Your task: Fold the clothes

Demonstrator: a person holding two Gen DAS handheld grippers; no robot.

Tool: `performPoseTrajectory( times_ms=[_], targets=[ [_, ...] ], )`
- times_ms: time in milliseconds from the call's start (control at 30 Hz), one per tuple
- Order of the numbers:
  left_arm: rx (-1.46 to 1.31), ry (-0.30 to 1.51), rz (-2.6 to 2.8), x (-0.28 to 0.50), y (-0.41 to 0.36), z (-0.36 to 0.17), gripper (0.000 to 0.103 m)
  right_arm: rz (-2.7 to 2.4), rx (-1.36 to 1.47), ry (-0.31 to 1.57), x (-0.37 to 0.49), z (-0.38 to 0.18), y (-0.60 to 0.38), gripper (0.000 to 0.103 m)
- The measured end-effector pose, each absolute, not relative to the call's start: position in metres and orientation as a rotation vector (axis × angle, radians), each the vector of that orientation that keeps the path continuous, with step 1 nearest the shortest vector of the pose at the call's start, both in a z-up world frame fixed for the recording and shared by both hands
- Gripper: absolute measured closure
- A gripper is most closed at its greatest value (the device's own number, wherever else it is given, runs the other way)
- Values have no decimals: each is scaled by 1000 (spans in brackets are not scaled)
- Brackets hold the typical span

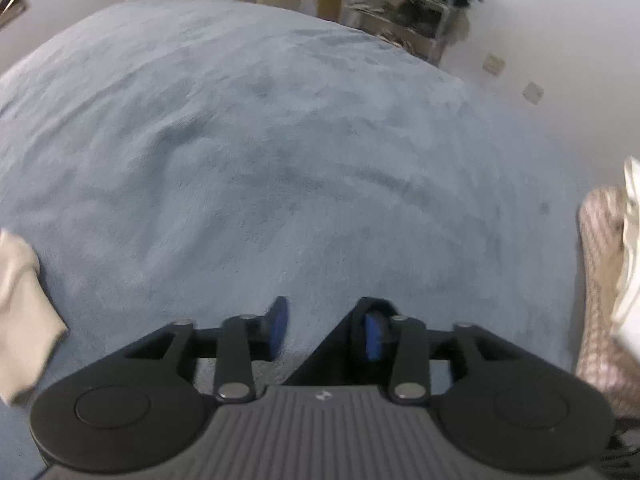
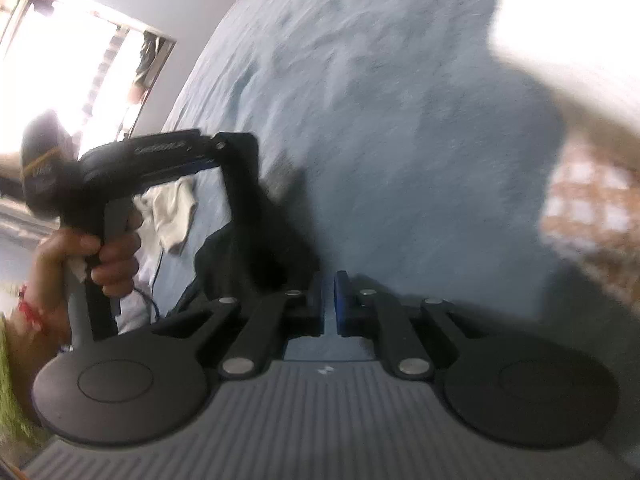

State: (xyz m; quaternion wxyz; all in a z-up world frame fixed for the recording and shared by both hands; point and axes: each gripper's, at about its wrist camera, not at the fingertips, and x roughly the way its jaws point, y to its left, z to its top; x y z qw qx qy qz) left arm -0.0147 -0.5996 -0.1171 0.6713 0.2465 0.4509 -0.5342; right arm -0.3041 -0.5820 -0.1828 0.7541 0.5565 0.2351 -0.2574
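A black garment (image 2: 248, 256) lies bunched on the blue bedspread (image 1: 280, 160). In the left wrist view my left gripper (image 1: 326, 312) is open, its blue pads well apart. A dark fold of that garment (image 1: 320, 356) rests against the inner side of the right finger, and neither pad presses on it. The right wrist view shows a hand (image 2: 108, 256) holding the left gripper's black body (image 2: 160, 152) over the garment. My right gripper (image 2: 329, 300) is shut just right of the black cloth, with only a thin slit between its pads and nothing seen in it.
A cream cloth (image 1: 24, 312) lies at the bed's left edge. At the right edge are a checked cloth (image 1: 600, 280) and a white cloth (image 1: 632, 240). A white garment (image 2: 172, 212) sits behind the left gripper. A metal rack (image 1: 400, 12) stands by the far wall.
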Motion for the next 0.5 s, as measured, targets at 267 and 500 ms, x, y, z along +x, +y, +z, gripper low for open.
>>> performPoseTrajectory(
  times_ms=[267, 500],
  targets=[
    [419, 1268, -1096, 16, -600, -142, 45, -544, 1007, 511, -296, -163, -578, 96],
    [423, 1401, -1004, 11, -615, -143, 35, -363, 725, 580, -234, -147, -569, 78]
  ],
)
